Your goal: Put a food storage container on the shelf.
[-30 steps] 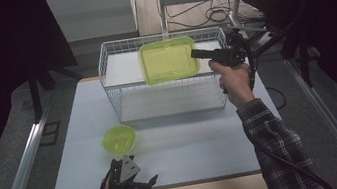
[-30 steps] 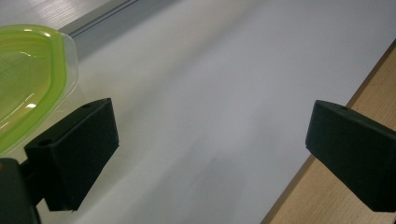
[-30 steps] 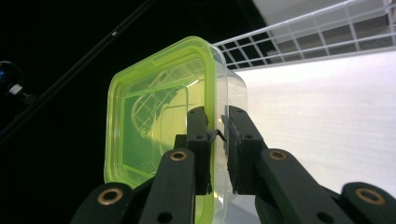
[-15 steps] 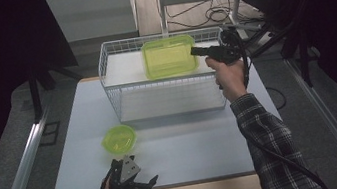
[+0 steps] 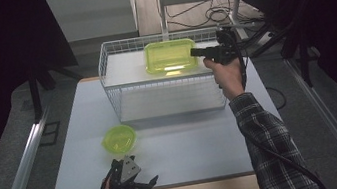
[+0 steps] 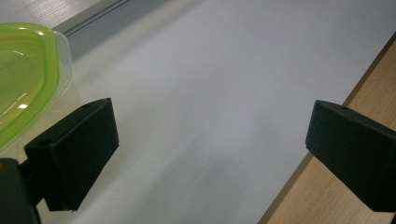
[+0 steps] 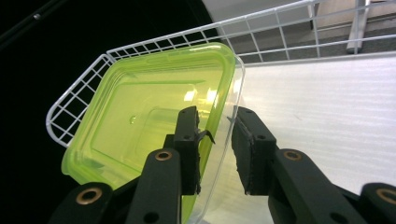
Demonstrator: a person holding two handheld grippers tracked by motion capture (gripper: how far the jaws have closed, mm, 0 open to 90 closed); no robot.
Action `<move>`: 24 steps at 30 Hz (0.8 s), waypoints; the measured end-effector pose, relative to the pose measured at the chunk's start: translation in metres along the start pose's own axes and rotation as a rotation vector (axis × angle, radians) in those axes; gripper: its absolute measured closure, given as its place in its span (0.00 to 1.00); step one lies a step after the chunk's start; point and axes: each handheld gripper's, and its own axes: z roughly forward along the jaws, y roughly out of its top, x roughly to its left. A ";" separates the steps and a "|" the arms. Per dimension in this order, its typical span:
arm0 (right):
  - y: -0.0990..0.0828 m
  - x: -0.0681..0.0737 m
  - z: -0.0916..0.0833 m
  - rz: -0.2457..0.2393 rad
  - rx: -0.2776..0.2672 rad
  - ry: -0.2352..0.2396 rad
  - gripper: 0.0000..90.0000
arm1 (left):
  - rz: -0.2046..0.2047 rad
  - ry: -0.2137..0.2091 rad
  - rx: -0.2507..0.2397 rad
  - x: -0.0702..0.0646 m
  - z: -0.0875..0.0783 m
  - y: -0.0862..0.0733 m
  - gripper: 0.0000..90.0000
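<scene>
A yellow-green rectangular container point(image 5: 170, 56) lies in the back of a white wire basket point(image 5: 167, 99). My right gripper point(image 5: 194, 52) is at the container's right side. In the right gripper view the container point(image 7: 140, 126) has its clear rim between my jaws point(image 7: 215, 140). The jaws have just been opening; a gap shows beside the rim, so the grip is loosened. A small round yellow-green bowl point(image 5: 119, 138) sits on the white mat in front of the basket. My left gripper point(image 5: 138, 176) rests open near the table's front edge, with the bowl point(image 6: 23, 79) off to its left side.
The basket's wire rim point(image 7: 79, 93) runs just behind the container. The white mat point(image 5: 189, 142) covers the table, with a wooden edge point(image 6: 327, 196) along the front. Metal rails and cables lie around the table; dark stands flank it.
The container was tilted up in the right gripper over the basket; it now lies level inside it. The right jaws have parted around its rim. The left hand has stayed put.
</scene>
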 end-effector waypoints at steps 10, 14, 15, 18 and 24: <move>0.003 -0.004 0.010 -0.014 0.024 -0.020 0.72 | 0.000 -0.005 0.004 0.000 0.000 0.000 0.03; 0.004 -0.004 0.011 -0.024 0.023 -0.042 0.65 | 0.002 -0.006 0.005 0.000 0.001 0.000 0.03; 0.004 -0.004 0.011 -0.025 0.022 -0.046 0.65 | 0.002 -0.006 0.005 0.000 0.001 0.000 0.03; 0.004 -0.002 0.010 -0.042 0.024 -0.053 0.60 | 0.002 -0.006 0.005 0.000 0.001 0.000 0.03; 0.004 0.004 0.001 -0.083 0.014 -0.024 0.46 | -0.020 -0.010 -0.010 0.001 0.000 0.000 0.04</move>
